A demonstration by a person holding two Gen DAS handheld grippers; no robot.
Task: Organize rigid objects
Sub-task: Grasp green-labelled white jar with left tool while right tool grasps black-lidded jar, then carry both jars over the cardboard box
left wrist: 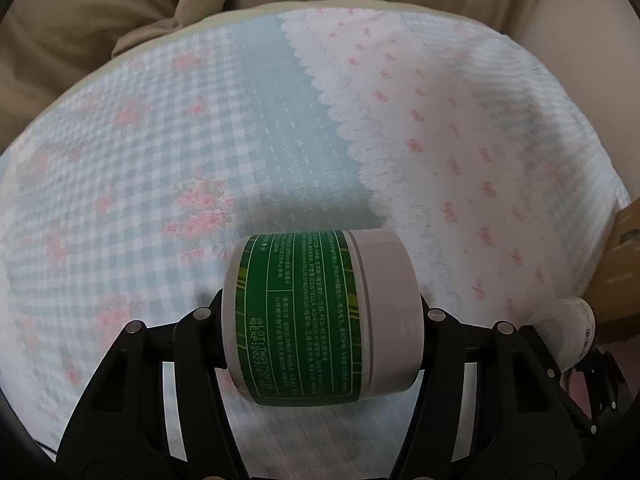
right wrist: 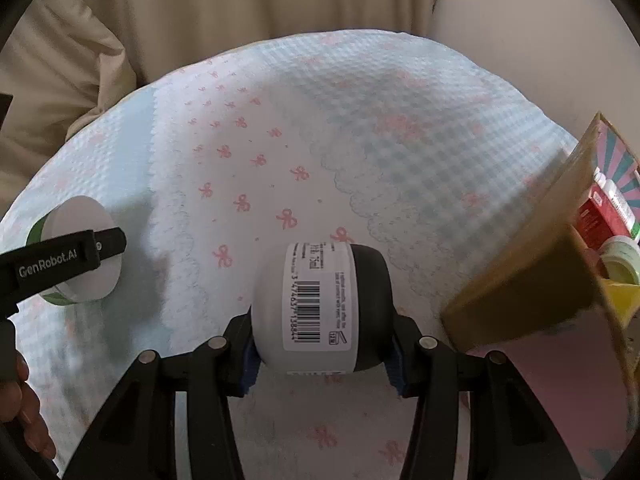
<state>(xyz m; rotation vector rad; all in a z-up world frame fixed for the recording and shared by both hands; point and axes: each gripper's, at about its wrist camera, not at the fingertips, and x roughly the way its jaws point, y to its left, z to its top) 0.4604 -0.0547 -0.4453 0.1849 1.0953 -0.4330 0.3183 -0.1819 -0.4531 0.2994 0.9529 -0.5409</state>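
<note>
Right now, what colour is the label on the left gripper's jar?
Dark green with pale print; jar, left wrist view.

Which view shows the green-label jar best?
Left wrist: the green-label jar fills the centre, label text legible, held sideways between the left gripper fingers. Right wrist shows only its white end at the left edge, partly behind a finger.

A white jar with a green label (left wrist: pixel 316 316) lies sideways, held above the cloth. A grey, black-capped barcoded bottle (right wrist: pixel 320 304) lies sideways too.
</note>
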